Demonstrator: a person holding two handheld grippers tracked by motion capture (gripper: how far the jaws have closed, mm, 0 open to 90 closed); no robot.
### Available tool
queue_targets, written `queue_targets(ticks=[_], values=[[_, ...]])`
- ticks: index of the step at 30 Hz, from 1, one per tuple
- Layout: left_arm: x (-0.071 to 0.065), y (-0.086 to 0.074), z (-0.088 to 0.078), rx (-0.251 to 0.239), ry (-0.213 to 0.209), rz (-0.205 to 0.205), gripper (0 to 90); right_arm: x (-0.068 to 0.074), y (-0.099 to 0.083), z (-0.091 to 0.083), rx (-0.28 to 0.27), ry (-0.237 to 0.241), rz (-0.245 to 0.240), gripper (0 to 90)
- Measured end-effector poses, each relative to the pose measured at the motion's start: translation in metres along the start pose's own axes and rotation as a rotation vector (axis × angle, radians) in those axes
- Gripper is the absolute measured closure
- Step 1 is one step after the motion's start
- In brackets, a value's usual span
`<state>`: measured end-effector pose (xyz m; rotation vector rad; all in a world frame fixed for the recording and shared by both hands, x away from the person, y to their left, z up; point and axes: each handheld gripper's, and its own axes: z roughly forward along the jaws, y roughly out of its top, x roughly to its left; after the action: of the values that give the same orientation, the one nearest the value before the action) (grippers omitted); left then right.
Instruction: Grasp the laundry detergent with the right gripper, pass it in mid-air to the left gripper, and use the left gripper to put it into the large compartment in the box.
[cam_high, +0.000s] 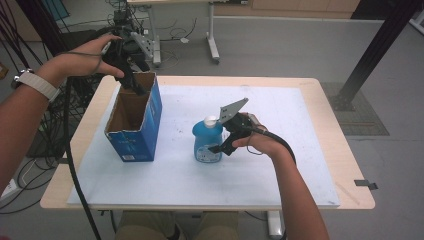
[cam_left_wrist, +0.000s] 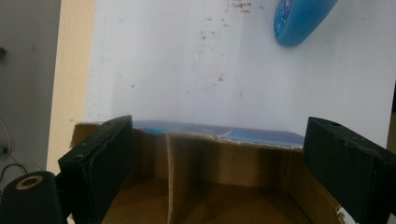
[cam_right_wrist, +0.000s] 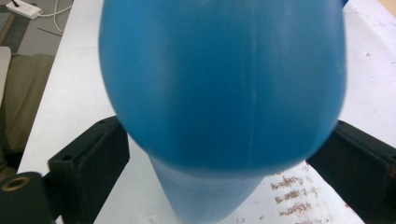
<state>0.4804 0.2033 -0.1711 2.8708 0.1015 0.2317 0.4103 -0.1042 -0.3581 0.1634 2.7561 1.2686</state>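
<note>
A person seated at a small table works 2 handheld grippers around a blue plastic bottle (cam_high: 208, 141) with a white cap and an open-topped blue cardboard box (cam_high: 135, 120). The right gripper (cam_high: 223, 145) has its jaws set on either side of the bottle's rounded body, low down, where the widest part gives the firmest purchase; in the right gripper view (cam_right_wrist: 224, 84) the jaws flank the bottle, which bulges past both, but whether the pads are pressing yet cannot be told. The bottle stands upright on the sheet near the middle of the table, just right of the box and apart from it.

The left gripper (cam_high: 131, 77) hangs over the far end of the box with its jaws spread and nothing between them; the left gripper view shows the box's brown interior (cam_left_wrist: 210, 186) directly below. It appears placed to steady the carton, perhaps by its far wall, while the bottle is brought over.

The work surface is a pale sheet (cam_high: 280, 150), lightly speckled with dirt, laid over a light wooden tabletop (cam_high: 330, 120) with rounded corners. Beyond lie a grey floor (cam_high: 280, 50), loose cables (cam_high: 30, 30) at the left, another table's legs and a black frame post.
</note>
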Motion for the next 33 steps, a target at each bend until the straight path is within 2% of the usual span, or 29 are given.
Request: queue_targets(ticks=[33], values=[[0.0003,-0.0004,0.0019,-0.001,0.001,0.002,10.6,0.0005,-0.0043,0.0077,-0.049,0.023,0.008,17.6]])
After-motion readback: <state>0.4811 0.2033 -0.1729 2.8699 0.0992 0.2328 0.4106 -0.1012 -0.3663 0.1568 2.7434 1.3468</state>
